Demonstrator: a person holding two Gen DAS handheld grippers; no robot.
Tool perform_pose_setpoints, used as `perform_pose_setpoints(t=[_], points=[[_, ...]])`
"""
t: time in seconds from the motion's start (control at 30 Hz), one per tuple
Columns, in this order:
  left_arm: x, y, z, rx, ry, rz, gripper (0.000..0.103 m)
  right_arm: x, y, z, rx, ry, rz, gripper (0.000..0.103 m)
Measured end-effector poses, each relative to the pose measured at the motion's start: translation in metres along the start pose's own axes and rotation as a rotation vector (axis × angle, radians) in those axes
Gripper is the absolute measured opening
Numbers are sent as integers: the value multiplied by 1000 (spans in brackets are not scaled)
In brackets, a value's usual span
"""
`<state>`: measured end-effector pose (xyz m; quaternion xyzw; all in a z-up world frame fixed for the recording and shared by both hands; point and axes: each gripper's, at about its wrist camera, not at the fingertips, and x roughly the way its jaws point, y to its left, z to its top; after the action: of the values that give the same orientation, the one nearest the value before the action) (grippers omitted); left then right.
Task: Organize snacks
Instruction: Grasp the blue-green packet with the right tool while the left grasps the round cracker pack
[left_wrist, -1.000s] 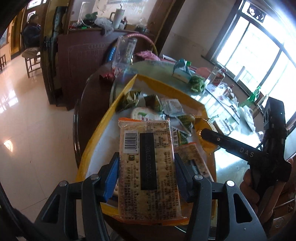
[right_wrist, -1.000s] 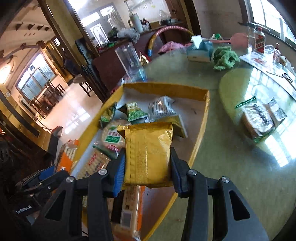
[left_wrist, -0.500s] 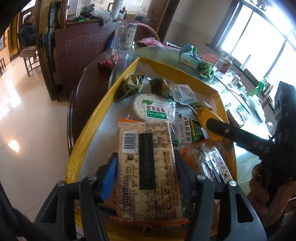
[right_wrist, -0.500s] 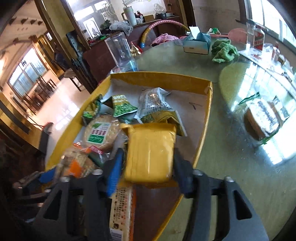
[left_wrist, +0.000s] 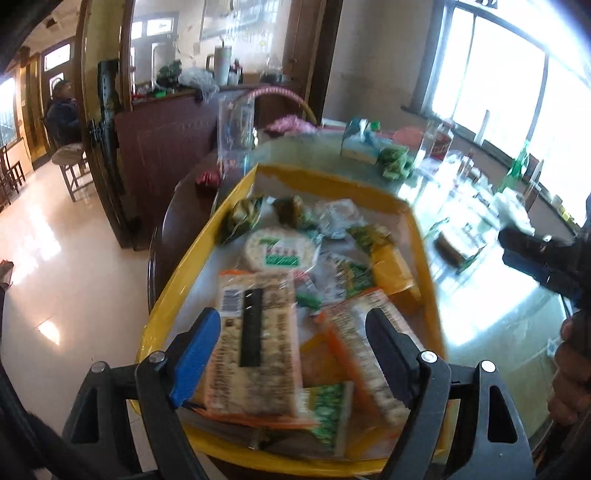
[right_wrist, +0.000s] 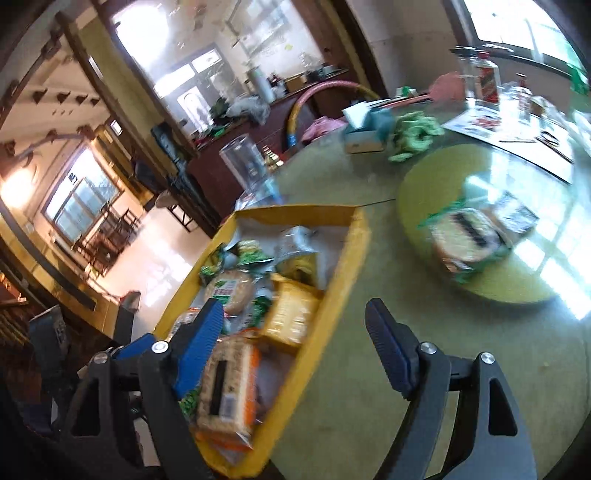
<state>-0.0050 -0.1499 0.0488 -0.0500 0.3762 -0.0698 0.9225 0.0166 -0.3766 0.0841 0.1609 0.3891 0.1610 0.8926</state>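
Observation:
A yellow tray on the round table holds several snack packs. My left gripper is open above its near end, and the cracker pack lies in the tray below the jaws. A yellow pack lies at the tray's right side. My right gripper is open and empty, over the tray's right rim. The yellow pack and the cracker pack show in the tray in the right wrist view. Two more snack packs lie on the green turntable.
A clear plastic jar stands beyond the tray's far end. A tissue box, a green cloth and bottles sit farther back. A dark wooden cabinet stands left of the table.
Both grippers have opened. The cracker pack has dropped from the left jaws into the tray, and the yellow pack has left the right jaws and lies in the tray. The right gripper swung right.

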Motion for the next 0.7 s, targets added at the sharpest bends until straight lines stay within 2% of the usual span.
perform_pose_setpoints(t=[0.17, 0.27, 0.33, 0.53, 0.6, 0.7], points=[[-16, -32, 6, 14, -48, -69, 81, -24, -53, 2, 95, 3, -4, 83], [-20, -52, 11, -10, -38, -172, 81, -33, -78, 5, 94, 25, -2, 83], [-19, -66, 14, -33, -32, -228, 81, -38, -92, 12, 72, 31, -47, 83], [-7, -100, 16, -26, -5, -274, 81, -37, -138, 41, 62, 70, -190, 83], [-5, -107, 13, -8, 2, -269, 81, -26, -158, 53, 112, 111, -199, 83], [-2, -111, 10, 8, 21, -249, 81, -9, -182, 67, 222, 124, -273, 83]])
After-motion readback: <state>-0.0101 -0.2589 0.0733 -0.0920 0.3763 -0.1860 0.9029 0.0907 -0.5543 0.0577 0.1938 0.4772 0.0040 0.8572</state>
